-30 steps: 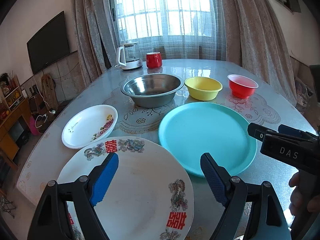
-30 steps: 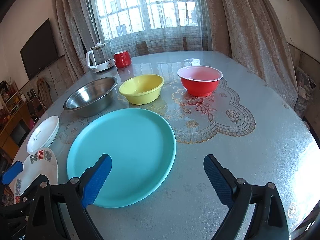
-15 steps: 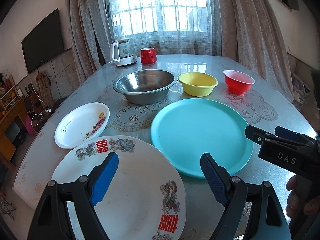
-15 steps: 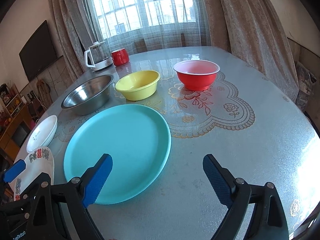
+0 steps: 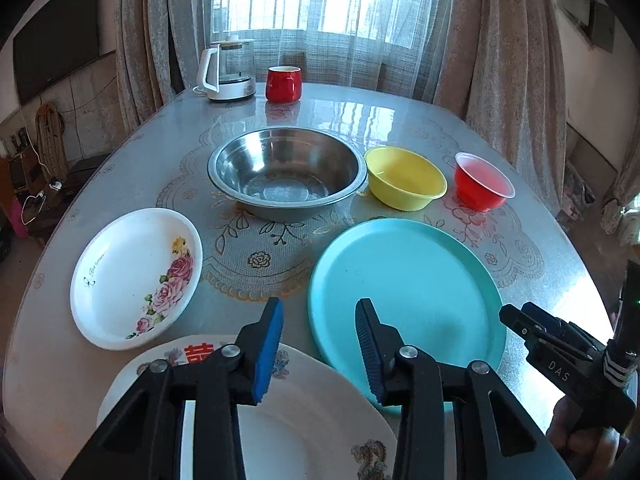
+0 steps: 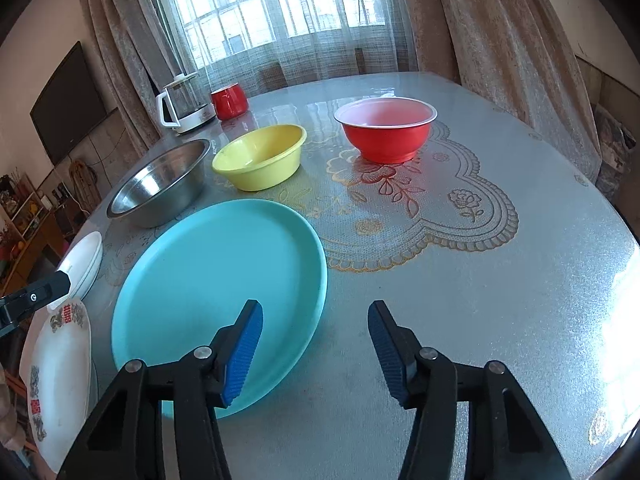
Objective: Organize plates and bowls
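**Now both grippers narrow over bare dishes**

Nothing is pinched at this moment. The left gripper (image 5: 318,344) hangs above the near edge of the worktop (image 5: 400,120), its jaws closing with only air between the blue pads; below it lie the far rim of the dragon-patterned plate (image 5: 320,420) and the near left rim of the teal plate (image 5: 404,292). The right gripper (image 6: 314,354) is likewise closing on nothing, its left pad over the near right rim of the teal plate and its right pad over bare worktop. In the left wrist view it shows at the lower right, with part of a hand (image 5: 580,440) wrapped round its handle.

The dishes sit spread across the worktop, none stacked. The teal plate lies flat near the middle front. Just beside it on the left is the dragon-patterned plate, at the near edge, and beyond that the white rose plate (image 5: 136,276), apart from both. Farther back runs a row of three bowls: the steel bowl (image 5: 286,172) on the left, the yellow bowl (image 5: 406,178) just beside it, almost touching its rim, and the red bowl (image 5: 482,184) to the right, near the yellow one but apart. All three stand upright and look empty. At the far end, by the curtained window, stand a glass kettle (image 5: 230,70) and a red mug (image 5: 283,84), close together.
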Demonstrator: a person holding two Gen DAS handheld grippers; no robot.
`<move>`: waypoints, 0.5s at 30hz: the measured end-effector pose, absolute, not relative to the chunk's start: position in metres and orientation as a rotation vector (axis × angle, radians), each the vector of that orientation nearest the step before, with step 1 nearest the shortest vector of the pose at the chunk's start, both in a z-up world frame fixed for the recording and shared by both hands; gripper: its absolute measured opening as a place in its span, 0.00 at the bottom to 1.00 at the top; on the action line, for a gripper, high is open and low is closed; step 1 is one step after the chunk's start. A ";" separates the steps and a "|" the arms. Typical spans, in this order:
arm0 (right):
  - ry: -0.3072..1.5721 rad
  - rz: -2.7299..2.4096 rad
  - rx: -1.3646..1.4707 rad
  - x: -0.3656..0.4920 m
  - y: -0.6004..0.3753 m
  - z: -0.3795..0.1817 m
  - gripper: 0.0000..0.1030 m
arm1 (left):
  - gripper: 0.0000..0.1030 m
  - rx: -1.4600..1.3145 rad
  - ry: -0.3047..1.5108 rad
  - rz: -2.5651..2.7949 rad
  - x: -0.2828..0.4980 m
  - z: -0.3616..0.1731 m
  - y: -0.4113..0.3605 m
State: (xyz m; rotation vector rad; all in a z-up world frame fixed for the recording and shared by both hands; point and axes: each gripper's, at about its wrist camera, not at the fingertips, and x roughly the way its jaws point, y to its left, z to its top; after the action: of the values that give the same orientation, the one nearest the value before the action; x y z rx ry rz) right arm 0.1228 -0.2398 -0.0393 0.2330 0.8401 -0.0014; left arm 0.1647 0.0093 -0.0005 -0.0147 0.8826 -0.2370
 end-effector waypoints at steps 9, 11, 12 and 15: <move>0.889 0.032 0.232 0.138 -0.244 -0.049 0.39 | 0.28 0.009 1.033 -0.272 0.215 -0.031 -0.011; 0.888 0.045 0.221 0.139 -0.243 -0.049 0.39 | 0.28 0.019 1.050 -0.270 0.221 -0.035 -0.015; 0.888 0.047 0.205 0.140 -0.241 -0.049 0.37 | 0.28 0.025 1.058 -0.277 0.223 -0.037 -0.016; 0.881 0.039 0.128 0.141 -0.234 -0.050 0.29 | 0.28 0.070 1.058 -0.288 0.227 -0.038 -0.023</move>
State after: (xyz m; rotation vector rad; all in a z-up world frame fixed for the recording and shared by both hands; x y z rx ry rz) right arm 0.1413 -0.2340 -0.0501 0.1280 0.8806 0.0391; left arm 0.2265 -0.0233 -0.0380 0.0702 1.0577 -0.2880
